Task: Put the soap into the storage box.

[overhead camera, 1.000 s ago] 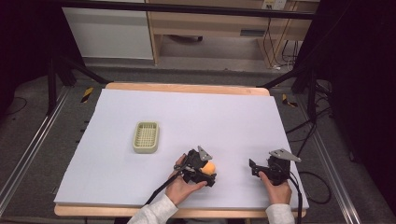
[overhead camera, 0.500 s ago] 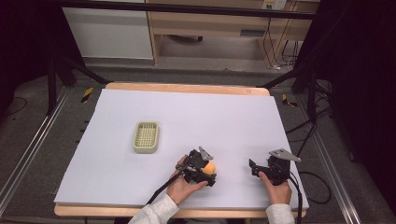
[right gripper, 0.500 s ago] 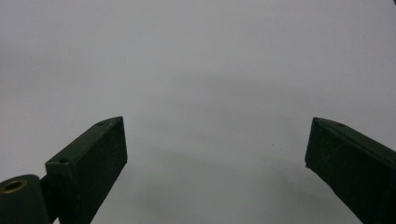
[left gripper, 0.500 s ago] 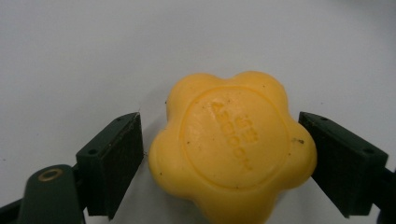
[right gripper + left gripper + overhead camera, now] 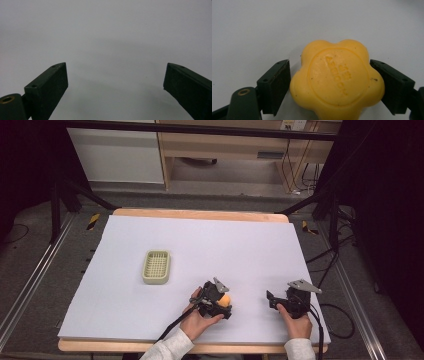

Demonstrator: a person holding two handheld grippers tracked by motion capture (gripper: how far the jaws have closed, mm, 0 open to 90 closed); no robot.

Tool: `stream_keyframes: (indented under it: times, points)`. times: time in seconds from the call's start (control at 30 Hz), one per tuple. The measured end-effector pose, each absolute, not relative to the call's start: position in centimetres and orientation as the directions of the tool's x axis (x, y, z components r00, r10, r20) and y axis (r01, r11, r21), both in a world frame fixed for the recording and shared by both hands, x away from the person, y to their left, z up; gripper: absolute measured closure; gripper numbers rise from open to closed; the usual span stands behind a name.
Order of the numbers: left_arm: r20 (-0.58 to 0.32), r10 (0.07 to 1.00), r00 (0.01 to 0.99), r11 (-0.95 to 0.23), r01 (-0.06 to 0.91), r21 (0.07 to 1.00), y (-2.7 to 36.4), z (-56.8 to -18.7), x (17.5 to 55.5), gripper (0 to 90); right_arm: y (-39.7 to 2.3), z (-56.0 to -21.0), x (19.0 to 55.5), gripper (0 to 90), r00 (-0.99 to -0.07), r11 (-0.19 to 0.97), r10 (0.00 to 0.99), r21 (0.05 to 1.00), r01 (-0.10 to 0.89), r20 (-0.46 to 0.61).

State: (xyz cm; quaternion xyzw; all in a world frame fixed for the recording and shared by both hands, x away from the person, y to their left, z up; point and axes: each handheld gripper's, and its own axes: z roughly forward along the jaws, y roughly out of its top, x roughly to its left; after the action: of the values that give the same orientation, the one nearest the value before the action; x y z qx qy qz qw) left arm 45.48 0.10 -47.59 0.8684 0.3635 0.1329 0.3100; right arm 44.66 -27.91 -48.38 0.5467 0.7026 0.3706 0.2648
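I had the left tool low on the tabletop, around 6 o'clock of the white sheet, near the front edge. Its jaws sat either side of the yellow flower-shaped soap; in the left gripper view the right jaw touched the soap's side, while the left jaw stood just beside it with a sliver of gap, so I read it as nearly closed on the soap, not firmly clamped. The soap rested on the sheet, embossed face up, lettering too small to read. My right tool sat at about 5 o'clock, well apart from the left, with its jaws spread wide and holding nothing. The pale green basket stood at about 9 o'clock, well apart from both tools.
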Motion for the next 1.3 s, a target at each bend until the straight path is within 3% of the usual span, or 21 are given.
stream_keyframes:
  times: [0.23, 0.37, 1.3]
  points:
    - [0.005, 0.718, 0.696, -0.542, 0.554, 0.632, 0.04, -47.57, 45.45, 19.5, -27.95, -48.38, 44.68, 6.0, -0.257, 0.125, 0.966, 0.810, 0.573, 0.033]
    - [0.010, 0.718, 0.695, -0.540, 0.549, 0.638, 0.01, -47.50, 45.27, 24.6, -27.95, -48.37, 44.67, 6.0, -0.255, 0.123, 0.966, 0.809, 0.575, 0.034]
    - [-0.015, 0.708, 0.706, -0.532, 0.547, 0.646, 0.36, -47.45, 45.53, 25.0, -27.98, -48.35, 44.67, 6.0, -0.258, 0.124, 0.965, 0.811, 0.572, 0.035]
